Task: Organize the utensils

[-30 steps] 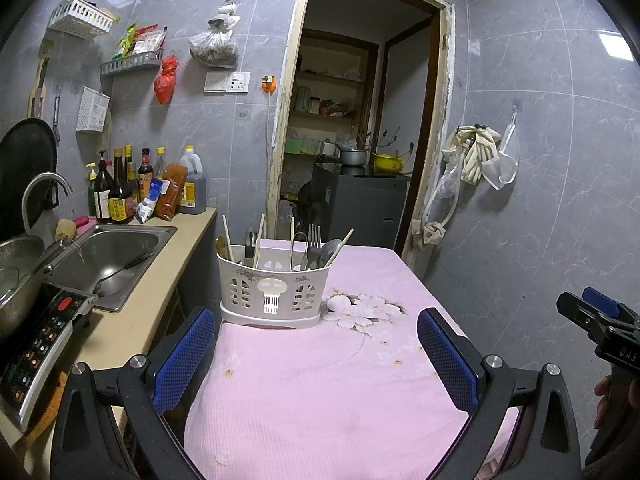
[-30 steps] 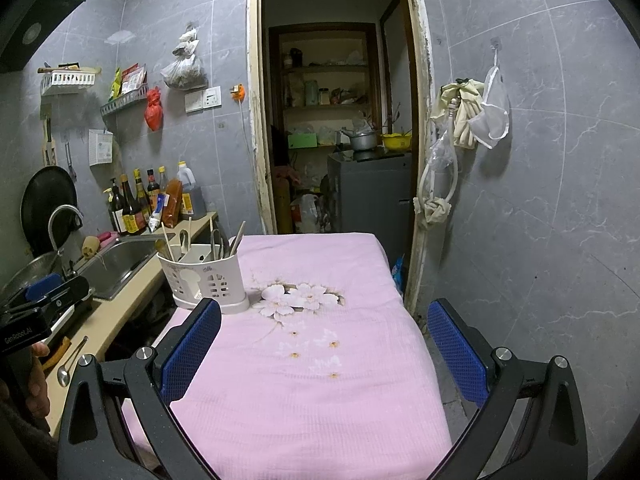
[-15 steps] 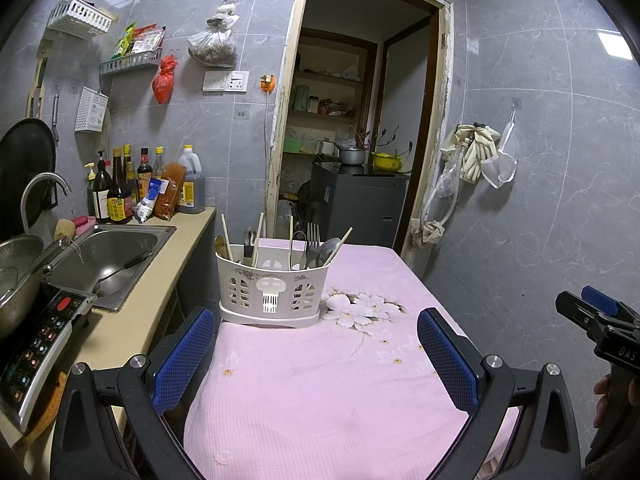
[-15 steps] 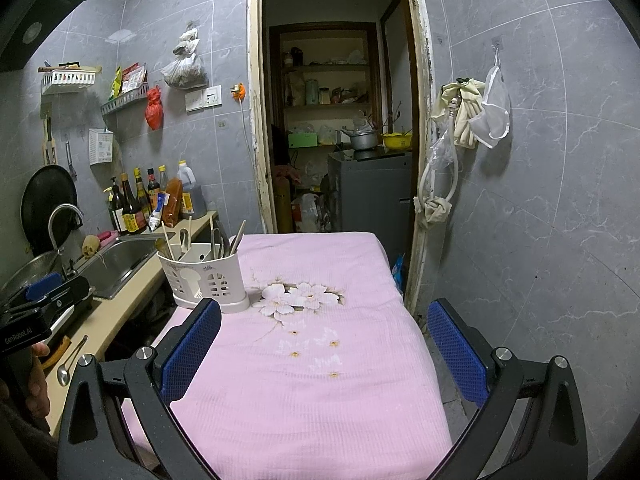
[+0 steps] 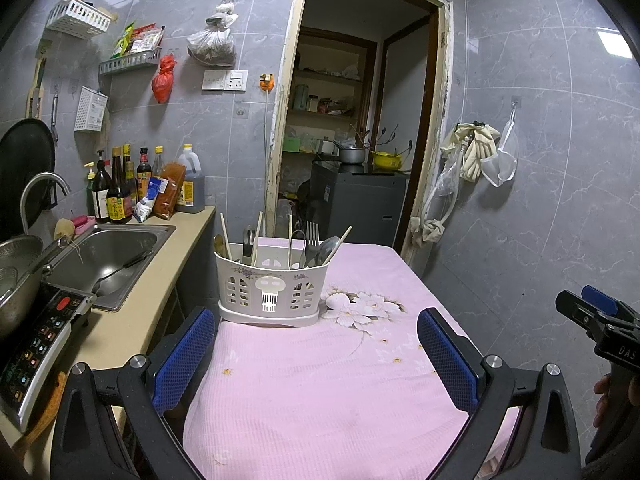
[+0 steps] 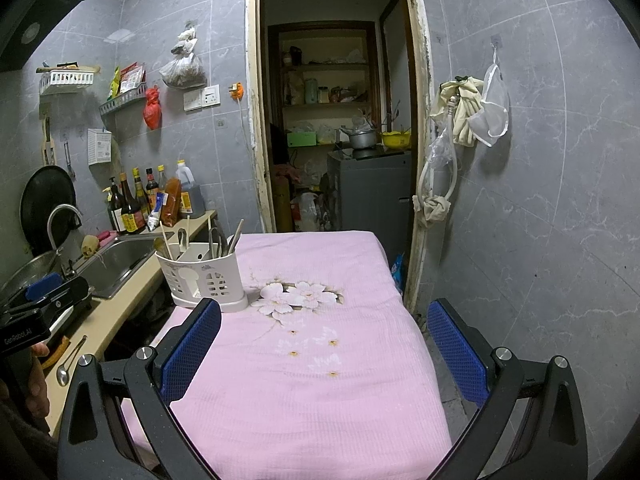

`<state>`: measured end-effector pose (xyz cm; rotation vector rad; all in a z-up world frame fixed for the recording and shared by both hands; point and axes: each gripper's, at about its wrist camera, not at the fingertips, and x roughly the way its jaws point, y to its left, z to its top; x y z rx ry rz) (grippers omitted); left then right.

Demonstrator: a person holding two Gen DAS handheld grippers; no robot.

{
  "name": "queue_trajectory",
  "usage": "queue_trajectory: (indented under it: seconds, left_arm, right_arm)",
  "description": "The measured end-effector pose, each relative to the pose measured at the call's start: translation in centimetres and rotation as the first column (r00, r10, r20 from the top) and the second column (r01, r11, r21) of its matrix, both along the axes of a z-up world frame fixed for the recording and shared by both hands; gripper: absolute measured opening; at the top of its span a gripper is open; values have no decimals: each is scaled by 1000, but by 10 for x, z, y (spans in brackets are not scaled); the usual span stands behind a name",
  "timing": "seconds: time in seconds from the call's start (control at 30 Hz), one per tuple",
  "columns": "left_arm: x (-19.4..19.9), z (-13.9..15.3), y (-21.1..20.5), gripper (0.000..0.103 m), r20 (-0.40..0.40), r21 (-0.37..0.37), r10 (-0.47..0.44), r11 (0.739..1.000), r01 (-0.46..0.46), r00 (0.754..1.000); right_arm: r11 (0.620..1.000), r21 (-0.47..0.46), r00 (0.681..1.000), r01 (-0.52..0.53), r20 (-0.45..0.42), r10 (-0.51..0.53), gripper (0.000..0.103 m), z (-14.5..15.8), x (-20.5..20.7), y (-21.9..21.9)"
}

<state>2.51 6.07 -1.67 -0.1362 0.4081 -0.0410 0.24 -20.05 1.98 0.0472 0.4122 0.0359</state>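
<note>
The left gripper (image 5: pixel 316 354) is held low and level over the near end of the desk (image 5: pixel 320 392), which is draped in a pink cloth, its fingers (image 5: pixel 186 354) spread wide apart with nothing between them. Straight ahead at 12 o'clock in the left wrist view, the white utensil holder (image 5: pixel 272 292) stands upright on the cloth near the desk's far left edge. Chopsticks (image 5: pixel 225 236), a fork (image 5: pixel 311 240) and a spoon (image 5: pixel 326 250) stick up out of its compartments; which compartment each sits in I cannot tell for certain.

The right gripper (image 6: pixel 324 354) is posed the same way, low and pointing along the desk toward the doorway (image 6: pixel 332 120), its blue-padded fingers (image 6: pixel 456 350) also wide apart and empty. From this view the holder sits at about 10 o'clock, just beyond the left finger's tip.

Each gripper shows in the other's camera: the right one at 3 o'clock in the left wrist view, with part of a hand (image 5: pixel 604 400) around its handle, and the left one at 9 o'clock in the right wrist view, over the counter (image 6: pixel 108 316). A loose spoon (image 6: pixel 68 360) lies on that counter at about 8 o'clock, near the sink (image 6: pixel 116 260). A floral print (image 6: pixel 296 296) marks the cloth just right of the holder.
</note>
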Motion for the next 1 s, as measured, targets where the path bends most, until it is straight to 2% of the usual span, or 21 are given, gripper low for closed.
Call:
queue_trajectory:
  seconds: [0.63,1.0]
  left_arm:
    - [1,-1,1,102,-6,-1,0,1000,0,1000]
    - [1,-13,2,102,-26,-12,-8,1000,8,1000]
  right_arm:
    - [1000,1,1000,0,-3,0,101,1,0,1]
    - [1000,1,1000,1,-6,-1,101,3,0,1]
